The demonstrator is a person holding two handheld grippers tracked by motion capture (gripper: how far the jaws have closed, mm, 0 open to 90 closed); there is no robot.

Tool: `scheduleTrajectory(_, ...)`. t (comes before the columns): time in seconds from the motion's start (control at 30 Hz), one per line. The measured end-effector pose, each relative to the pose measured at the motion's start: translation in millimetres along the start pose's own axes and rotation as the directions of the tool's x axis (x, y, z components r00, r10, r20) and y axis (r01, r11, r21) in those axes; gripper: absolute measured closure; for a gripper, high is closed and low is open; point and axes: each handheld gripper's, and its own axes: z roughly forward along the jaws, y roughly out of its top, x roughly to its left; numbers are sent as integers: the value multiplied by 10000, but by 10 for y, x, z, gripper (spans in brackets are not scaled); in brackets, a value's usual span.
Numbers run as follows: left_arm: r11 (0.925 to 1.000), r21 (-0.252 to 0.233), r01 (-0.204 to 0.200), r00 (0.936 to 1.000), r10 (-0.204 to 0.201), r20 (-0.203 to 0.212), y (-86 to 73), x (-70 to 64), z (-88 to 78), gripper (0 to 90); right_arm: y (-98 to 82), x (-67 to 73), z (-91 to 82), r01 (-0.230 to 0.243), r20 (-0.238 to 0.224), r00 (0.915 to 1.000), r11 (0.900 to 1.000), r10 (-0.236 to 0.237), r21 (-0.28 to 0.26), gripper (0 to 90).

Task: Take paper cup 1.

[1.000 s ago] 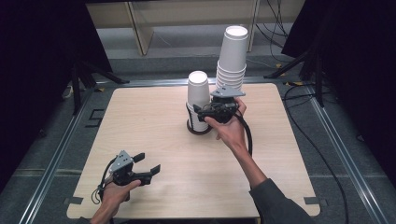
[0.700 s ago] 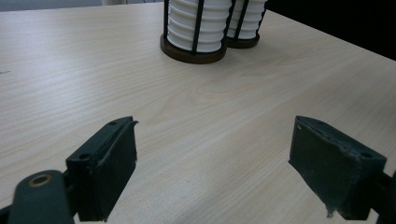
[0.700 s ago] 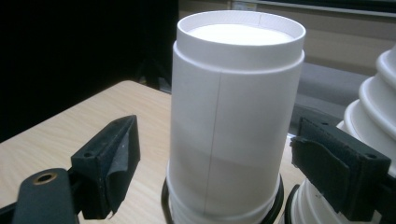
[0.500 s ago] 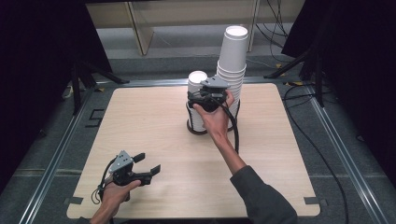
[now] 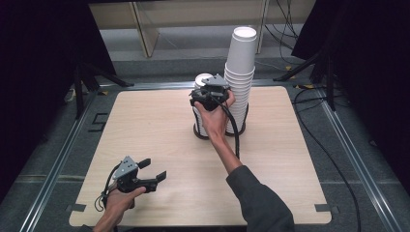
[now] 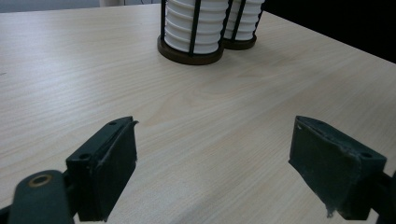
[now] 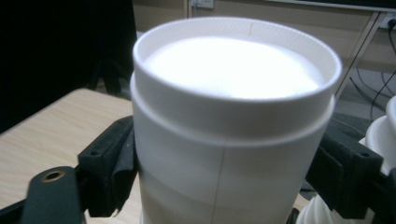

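Two stacks of white paper cups stand in black wire holders at the table's far middle: a short stack [image 5: 199, 118] [image 6: 194, 23] and, right of it, a tall stack [image 5: 240, 63] [image 6: 243, 18]. My right gripper [image 5: 205, 96] [image 7: 229, 172] is at the short stack. Its jaws press on both sides of the top cup [image 7: 233, 107], just under the rim. My left gripper [image 5: 153, 169] [image 6: 215, 163] rests low near the table's front left, open, with bare wood between its jaws. It faces the two stacks from a distance.
The light wooden table [image 5: 145, 125] has rounded corners and sits in a metal floor frame [image 5: 53, 164]. Black cables [image 5: 338, 159] trail on the floor at the right. Wooden shelving [image 5: 159, 19] stands behind the table. A dark stand [image 5: 80, 82] is at the back left.
My right gripper has moved left, from the tall stack's side over to the short stack, and now encloses its top cup. The left gripper has stayed where it was.
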Motion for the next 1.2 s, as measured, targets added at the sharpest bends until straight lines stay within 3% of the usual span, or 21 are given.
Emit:
scheduleTrajectory(0.27,9997,-156,175,9998,-173,83,-8,-5,11,145,117,-19,-74,-263,-178,9995,9987,255,-429,200)
scheduleTrajectory(0.43,9999,-137,47,10000,-46,87,-1,2,2,144,340,15,-228,-90,-215,9997,9961,72,-876,200)
scheduleTrajectory(0.57,9988,-436,223,9993,-210,311,-2,-9,5,144,513,14,-354,-162,-445,9990,9904,102,-1370,200)
scheduleTrajectory(0.7,9991,-421,67,9993,-51,376,14,-16,-16,144,656,21,-493,-102,-753,9972,9854,-26,-1700,200)
scheduleTrajectory(0.73,9974,-702,130,9981,-87,608,12,-24,2,144,692,23,-525,-90,-854,9963,9834,-66,-1810,200)
scheduleTrajectory(0.83,9974,-723,-68,9983,110,575,19,-28,0,144,761,27,-587,55,-847,9962,9803,-226,-1976,200)
scheduleTrajectory(0.9,9971,-647,-407,9986,429,323,33,-31,-15,144,809,60,-664,92,-1052,9940,9785,-315,-2059,201)
scheduleTrajectory(0.97,9956,-817,-466,9983,494,320,36,-31,-12,144,798,87,-713,243,-1332,9897,9787,-523,-2040,201)
scheduleTrajectory(1.0,9954,-910,-310,9985,349,414,32,-37,-10,144,774,113,-744,-30,-1634,9861,9811,-291,-1932,201)
scheduleTrajectory(1.07,9947,-863,-562,9978,589,299,47,-32,-29,144,721,127,-792,166,-2061,9767,9793,-590,-2018,200)
scheduleTrajectory(1.1,9936,-931,-642,9972,674,310,50,-28,-29,144,679,158,-825,17,-2363,9705,9817,-476,-1906,201)
scheduleTrajectory(1.2,9922,-1210,-305,9984,360,439,42,-42,-16,144,531,222,-899,436,-2691,9586,9821,-928,-1834,201)
